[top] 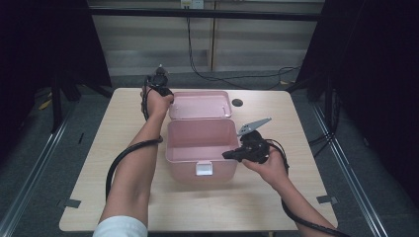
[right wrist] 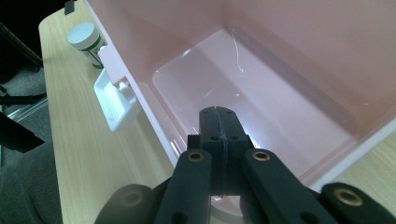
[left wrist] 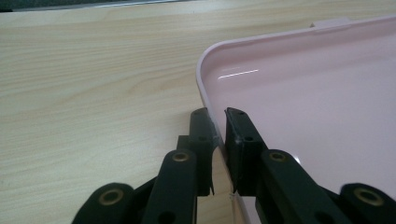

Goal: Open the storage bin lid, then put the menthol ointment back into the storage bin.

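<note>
A pink plastic box (top: 200, 148) stands open at the middle of the table (top: 99, 148), its lid (top: 200, 104) folded back flat on the far side. The left gripper (left wrist: 218, 126) grasps the lid's rim at the left edge: its fingers (left wrist: 201, 135) straddle the thin wall, one outside over the wood, the other inside over the glossy tray, pads pressed on it. The right gripper (right wrist: 218, 122) hangs over the box's right rim with its fingers (right wrist: 229, 128) clenched together on nothing, tips pointing down into the bare interior. A white latch (right wrist: 116, 100) hangs on the box's front wall, and a small white-capped bottle (right wrist: 86, 42) stands on the table just beyond it. To the left of the lid, wide bare wood reaches the table's edge.
</note>
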The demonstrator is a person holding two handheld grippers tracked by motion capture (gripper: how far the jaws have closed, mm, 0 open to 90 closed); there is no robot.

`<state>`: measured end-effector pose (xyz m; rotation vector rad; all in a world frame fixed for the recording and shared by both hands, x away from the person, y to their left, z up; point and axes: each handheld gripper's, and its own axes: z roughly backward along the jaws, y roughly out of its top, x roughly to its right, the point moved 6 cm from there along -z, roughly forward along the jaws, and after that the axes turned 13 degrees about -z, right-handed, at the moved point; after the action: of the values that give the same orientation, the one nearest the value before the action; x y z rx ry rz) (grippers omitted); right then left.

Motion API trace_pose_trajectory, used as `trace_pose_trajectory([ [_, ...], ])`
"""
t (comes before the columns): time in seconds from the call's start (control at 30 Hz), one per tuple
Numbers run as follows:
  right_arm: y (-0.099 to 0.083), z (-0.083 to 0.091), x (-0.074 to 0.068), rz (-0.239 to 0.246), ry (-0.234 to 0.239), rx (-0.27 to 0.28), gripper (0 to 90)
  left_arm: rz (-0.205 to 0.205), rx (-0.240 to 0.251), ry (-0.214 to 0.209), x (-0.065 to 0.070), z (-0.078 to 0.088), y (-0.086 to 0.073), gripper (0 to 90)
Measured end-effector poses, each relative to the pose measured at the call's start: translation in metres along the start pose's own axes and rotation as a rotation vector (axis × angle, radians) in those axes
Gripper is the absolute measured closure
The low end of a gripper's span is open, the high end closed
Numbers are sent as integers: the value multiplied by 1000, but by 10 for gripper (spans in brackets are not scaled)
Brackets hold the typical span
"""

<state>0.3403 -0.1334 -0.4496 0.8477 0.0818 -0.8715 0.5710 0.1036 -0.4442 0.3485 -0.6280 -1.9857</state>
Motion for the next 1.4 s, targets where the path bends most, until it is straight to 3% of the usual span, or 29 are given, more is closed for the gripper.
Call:
trace_pose_trajectory([
  [0.47, 0, 0, 0, 2, -9, 15, 900, 3, -6, -25, 5, 7, -4, 672],
  [0.67, 1, 3, 0, -7, -30, 29, 841, 23, -9, -39, 6, 20, -7, 498],
  [0.83, 2, 10, 2, -25, -33, 51, 768, 11, -9, -47, 1, 41, -13, 420],
  [0.97, 3, 15, 1, -23, -52, 58, 729, 0, 3, -53, -2, 54, -18, 398],
  [1.4, 4, 26, -2, -7, -93, 31, 746, -36, -25, -118, -8, 81, -51, 361],
])
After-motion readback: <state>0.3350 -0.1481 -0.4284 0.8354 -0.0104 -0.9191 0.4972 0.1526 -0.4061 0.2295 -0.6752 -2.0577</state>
